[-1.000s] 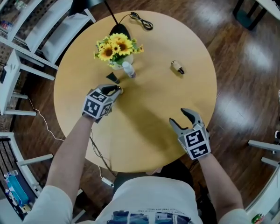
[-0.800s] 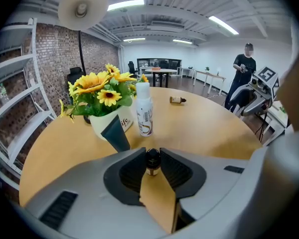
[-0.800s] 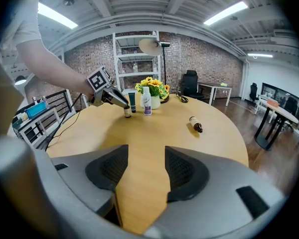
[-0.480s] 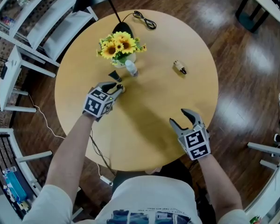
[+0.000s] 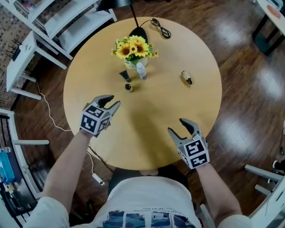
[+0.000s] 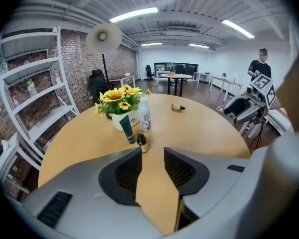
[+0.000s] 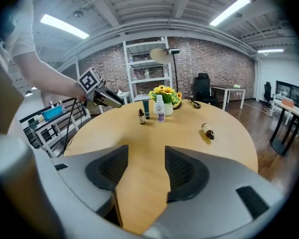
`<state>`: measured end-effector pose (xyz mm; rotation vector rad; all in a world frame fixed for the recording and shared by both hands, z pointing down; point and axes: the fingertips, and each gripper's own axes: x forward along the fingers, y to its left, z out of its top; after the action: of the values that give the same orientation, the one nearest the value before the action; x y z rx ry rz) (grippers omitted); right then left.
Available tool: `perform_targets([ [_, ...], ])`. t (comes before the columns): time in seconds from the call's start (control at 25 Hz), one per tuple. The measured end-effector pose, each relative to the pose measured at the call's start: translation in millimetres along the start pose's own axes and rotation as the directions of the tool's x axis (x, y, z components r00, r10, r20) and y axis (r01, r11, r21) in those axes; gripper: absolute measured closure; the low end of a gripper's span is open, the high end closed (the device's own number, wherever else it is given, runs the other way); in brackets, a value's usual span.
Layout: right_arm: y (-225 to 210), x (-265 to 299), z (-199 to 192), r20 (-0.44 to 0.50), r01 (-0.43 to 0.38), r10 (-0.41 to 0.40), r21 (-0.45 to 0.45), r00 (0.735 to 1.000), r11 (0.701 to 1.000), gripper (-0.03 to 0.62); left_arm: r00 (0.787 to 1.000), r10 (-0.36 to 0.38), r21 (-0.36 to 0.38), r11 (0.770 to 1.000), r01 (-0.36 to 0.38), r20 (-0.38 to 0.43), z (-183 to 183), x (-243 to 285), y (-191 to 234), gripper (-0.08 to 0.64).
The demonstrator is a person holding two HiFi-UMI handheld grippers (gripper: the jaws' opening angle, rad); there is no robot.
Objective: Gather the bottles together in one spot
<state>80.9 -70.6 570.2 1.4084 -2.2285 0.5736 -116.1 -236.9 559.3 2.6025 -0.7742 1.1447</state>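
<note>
The left tool (image 5: 109, 101) is being held near the small amber bottle (image 5: 128, 87), its jaws having just been opening with only bare counter (image 5: 147, 118) between them. The right tool (image 5: 179, 126) is being held open.

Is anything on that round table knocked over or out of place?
Yes: one small brown bottle lies on its side, alone toward the right of the table. The white bottle, dark tube and small dropper bottle stand together beside the sunflower vase. Nothing looks spilled.

Small dropper bottle (image 5: 128, 87), dark tube (image 5: 125, 75), white bottle (image 5: 141, 71) upright together; amber bottle (image 5: 186, 77) flat, well apart.
</note>
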Motion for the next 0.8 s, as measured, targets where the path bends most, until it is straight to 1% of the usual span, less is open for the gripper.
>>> perform_targets([
  [0.12, 12, -6, 4, -0.008, -0.075, 0.075, -0.06, 0.997, 0.995, 0.337, 0.998, 0.062, -0.099, 0.993, -0.059, 0.029, -10, -41, -27, 0.417],
  [0.2, 20, -10, 6, -0.017, -0.108, 0.107, -0.088, 0.994, 0.99, 0.337, 0.992, 0.107, -0.174, 0.98, -0.095, 0.063, -16, -68, -45, 0.417],
  [0.28, 25, -17, 5, -0.014, -0.108, 0.107, -0.1, 0.994, 0.989, 0.337, 0.984, 0.152, -0.251, 0.96, -0.125, 0.091, -25, -94, -63, 0.417],
  [0.4, 37, -33, 11, 0.017, -0.085, 0.086, -0.069, 0.996, 0.994, 0.337, 0.972, 0.2, -0.355, 0.923, -0.146, 0.121, -47, -130, -90, 0.417],
  [0.44, 44, -39, 14, 0.035, -0.077, 0.079, -0.056, 0.996, 0.995, 0.337, 0.969, 0.209, -0.39, 0.91, -0.143, 0.132, -55, -141, -99, 0.417],
  [0.52, 60, -53, 17, 0.061, -0.059, 0.061, -0.026, 0.996, 0.998, 0.337, 0.965, 0.205, -0.451, 0.885, -0.113, 0.161, -68, -161, -119, 0.419],
  [0.56, 69, -61, 17, 0.068, -0.049, 0.05, -0.009, 0.996, 0.999, 0.337, 0.964, 0.201, -0.466, 0.879, -0.1, 0.172, -73, -171, -128, 0.419],
  [0.6, 80, -68, 16, 0.075, -0.036, 0.036, 0.004, 0.997, 0.999, 0.337, 0.964, 0.201, -0.467, 0.878, -0.099, 0.173, -80, -181, -136, 0.419],
  [0.72, 111, -86, 11, 0.087, 0.005, -0.008, 0.024, 0.996, 1.0, 0.337, 0.962, 0.241, -0.427, 0.889, -0.165, 0.131, -105, -208, -148, 0.425],
  [0.8, 132, -95, 4, 0.077, 0.019, -0.021, 0.033, 0.997, 0.999, 0.337, 0.958, 0.256, -0.42, 0.889, -0.182, 0.128, -122, -225, -155, 0.426],
])
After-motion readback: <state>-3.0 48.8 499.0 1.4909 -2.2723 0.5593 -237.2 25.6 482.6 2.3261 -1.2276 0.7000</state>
